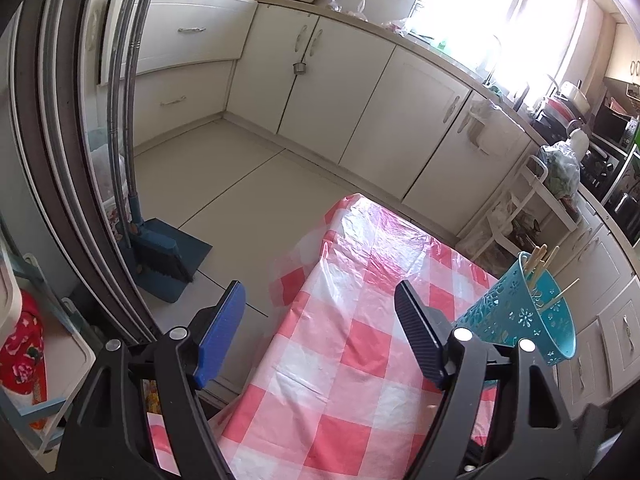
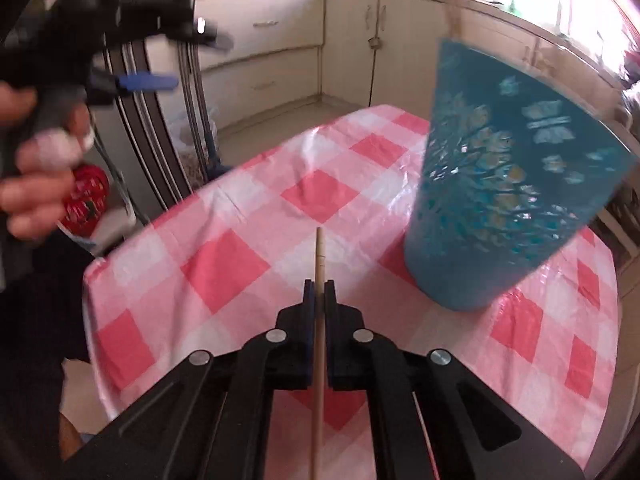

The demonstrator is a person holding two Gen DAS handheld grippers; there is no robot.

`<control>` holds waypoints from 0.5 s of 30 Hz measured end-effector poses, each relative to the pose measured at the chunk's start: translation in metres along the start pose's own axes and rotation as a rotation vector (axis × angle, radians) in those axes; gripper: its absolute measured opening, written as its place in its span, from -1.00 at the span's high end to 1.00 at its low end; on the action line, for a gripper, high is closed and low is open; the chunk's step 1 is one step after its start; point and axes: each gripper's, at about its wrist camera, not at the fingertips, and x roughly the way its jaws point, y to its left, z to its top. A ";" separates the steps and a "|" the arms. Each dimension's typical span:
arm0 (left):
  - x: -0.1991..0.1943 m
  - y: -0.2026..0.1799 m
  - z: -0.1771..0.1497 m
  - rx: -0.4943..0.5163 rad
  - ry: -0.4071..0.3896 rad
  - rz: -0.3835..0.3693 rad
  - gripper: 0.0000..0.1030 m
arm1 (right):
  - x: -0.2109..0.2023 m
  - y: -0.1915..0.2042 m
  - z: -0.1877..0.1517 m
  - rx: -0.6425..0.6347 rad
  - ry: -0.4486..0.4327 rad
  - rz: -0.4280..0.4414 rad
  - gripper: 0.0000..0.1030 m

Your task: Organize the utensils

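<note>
A teal perforated cup (image 1: 520,316) stands on the pink-and-white checked tablecloth (image 1: 340,360), and the left wrist view shows about four wooden sticks (image 1: 536,264) poking out of its mouth. The left gripper (image 1: 320,336) hangs wide apart and empty above the cloth's edge, whereas the right gripper (image 2: 319,292) is clamped on one wooden chopstick (image 2: 320,252) that points forward over the table. Only the right wrist view shows a person's hand (image 2: 36,172) holding the left tool, and there the cup's contents are hidden by its blurred outer wall
</note>
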 end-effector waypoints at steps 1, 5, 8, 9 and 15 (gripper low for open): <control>0.000 0.000 -0.001 0.004 0.001 0.002 -0.43 | -0.023 -0.006 0.005 0.056 -0.053 0.014 0.91; 0.002 -0.007 -0.007 0.026 0.016 -0.005 -0.43 | -0.099 -0.030 0.045 0.195 -0.277 0.045 1.00; 0.002 -0.014 -0.010 0.060 0.015 -0.004 -0.43 | -0.139 -0.047 0.079 0.237 -0.440 0.030 0.99; 0.002 -0.016 -0.011 0.068 0.015 -0.006 -0.43 | -0.147 -0.051 0.090 0.237 -0.479 0.013 0.99; 0.006 -0.014 -0.010 0.065 0.039 -0.006 -0.44 | -0.137 -0.065 0.109 0.283 -0.465 0.012 0.99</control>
